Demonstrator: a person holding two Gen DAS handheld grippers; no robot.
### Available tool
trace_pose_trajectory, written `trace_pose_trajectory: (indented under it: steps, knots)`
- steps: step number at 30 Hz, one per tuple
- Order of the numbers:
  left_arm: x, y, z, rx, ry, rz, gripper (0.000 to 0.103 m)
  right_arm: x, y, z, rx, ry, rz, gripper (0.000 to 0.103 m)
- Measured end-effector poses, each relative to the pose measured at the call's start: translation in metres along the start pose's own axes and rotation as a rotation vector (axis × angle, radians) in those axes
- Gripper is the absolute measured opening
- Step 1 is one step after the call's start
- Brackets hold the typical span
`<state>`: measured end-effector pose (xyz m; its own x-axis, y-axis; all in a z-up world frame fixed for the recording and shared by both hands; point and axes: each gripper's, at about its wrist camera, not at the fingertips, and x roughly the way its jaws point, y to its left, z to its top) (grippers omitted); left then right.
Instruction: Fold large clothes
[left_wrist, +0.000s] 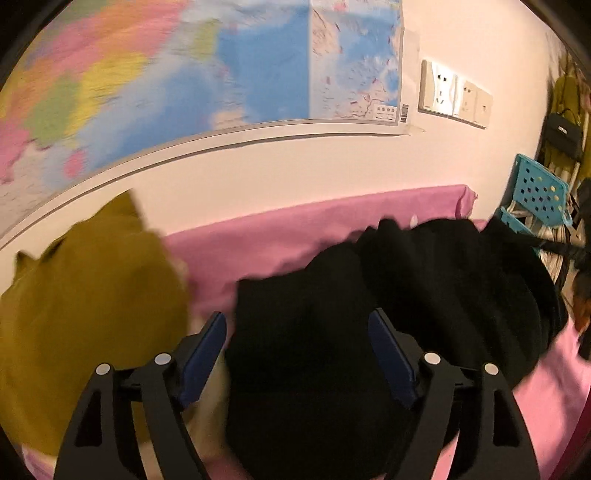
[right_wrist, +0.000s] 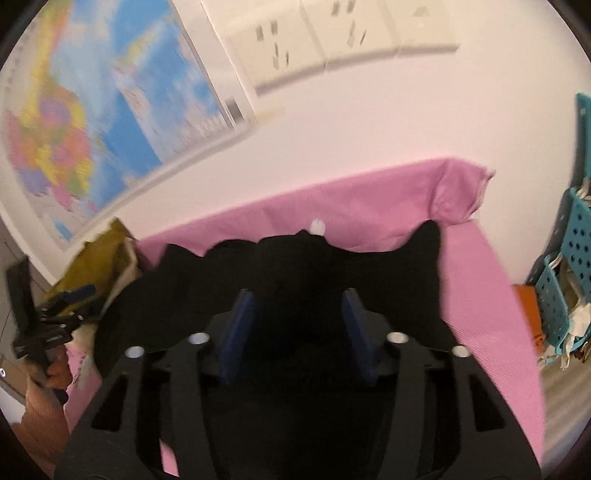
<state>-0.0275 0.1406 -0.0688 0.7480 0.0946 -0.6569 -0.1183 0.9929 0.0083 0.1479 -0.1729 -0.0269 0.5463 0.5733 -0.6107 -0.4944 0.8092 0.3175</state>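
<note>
**Black garment released on the pink bed, fold not yet secure**

Black garment (left_wrist: 369, 295) lies spread over the pink sheet (left_wrist: 280, 236) of a bed pushed against a pale wall, bunched into soft humps rather than flat. It reaches from near the wall-side edge of the sheet down under both tools. A mustard-yellow garment (left_wrist: 85, 295) sits in a heap just beside it on the left, with a pale lining showing at its edge.

The main risk, as I judge it, is the fold slumping open: the cloth looks thick and limp, and nothing pins it now. Left gripper (left_wrist: 297, 354) stands wide apart, black cloth beneath and between its blue pads but not pressed by them. Right gripper (right_wrist: 297, 332) is likewise parted, over the dark cloth with nothing clamped. A second risk is snagging: a finger lowered again could catch a loose hump and drag the layers askew, or pull in the yellow heap, which lies close to the left tool's outer finger. The pictures are blurred, so exact edges of the black cloth are hard to place, and a blind re-grasp could take one layer instead of two.

Around the bed: a large coloured map (left_wrist: 184, 74) on the wall, a row of white wall sockets (left_wrist: 454, 94) to its right, and a teal perforated basket rack (left_wrist: 539, 192) past the bed's end. A dark handbag (left_wrist: 563, 134) hangs beyond it.
</note>
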Motion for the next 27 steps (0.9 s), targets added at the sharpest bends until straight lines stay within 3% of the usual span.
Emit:
trace_pose_trajectory:
  steps: [3,6,10,13,14,15,16,17,19,23,25,27]
  knots:
    - [-0.017,0.007,-0.028,-0.007,0.011,-0.004,0.082,-0.045,-0.015,-0.023,0.018,-0.051,0.02,0.077]
    - [-0.024,0.008,-0.053,0.002,0.028,-0.03,0.086,-0.072,-0.033,-0.055,0.038,-0.042,0.016,0.084]
    - [-0.012,0.004,-0.074,-0.003,0.069,-0.053,0.086,-0.066,-0.043,-0.093,0.05,0.02,0.044,0.084]
    - [0.01,-0.002,-0.077,-0.017,0.1,-0.061,0.086,-0.047,-0.034,-0.103,0.007,0.05,0.034,0.084]
    - [0.018,-0.004,-0.075,-0.034,0.103,-0.071,0.085,-0.042,-0.033,-0.103,-0.001,0.055,0.029,0.081]
    - [0.023,-0.004,-0.073,-0.052,0.104,-0.079,0.077,-0.035,-0.033,-0.103,0.003,0.069,0.022,0.072]
    - [0.027,-0.006,-0.071,-0.069,0.105,-0.105,0.054,-0.03,-0.033,-0.101,0.009,0.079,0.024,0.063]
    - [0.028,-0.007,-0.068,-0.094,0.107,-0.119,0.053,-0.032,-0.033,-0.097,0.012,0.06,0.072,0.027]
    - [0.018,-0.01,-0.061,-0.098,0.086,-0.078,0.026,-0.048,-0.031,-0.088,-0.005,0.033,0.089,0.022]
    - [-0.015,0.016,-0.05,-0.218,0.066,-0.191,0.017,-0.112,-0.028,-0.068,-0.035,-0.077,0.105,0.006]
    - [-0.031,0.023,-0.049,-0.235,0.067,-0.222,0.016,-0.14,-0.031,-0.065,-0.044,-0.106,0.092,0.005]
    - [-0.038,0.023,-0.057,-0.25,0.102,-0.273,0.016,-0.142,-0.04,-0.072,-0.02,-0.088,0.078,0.005]
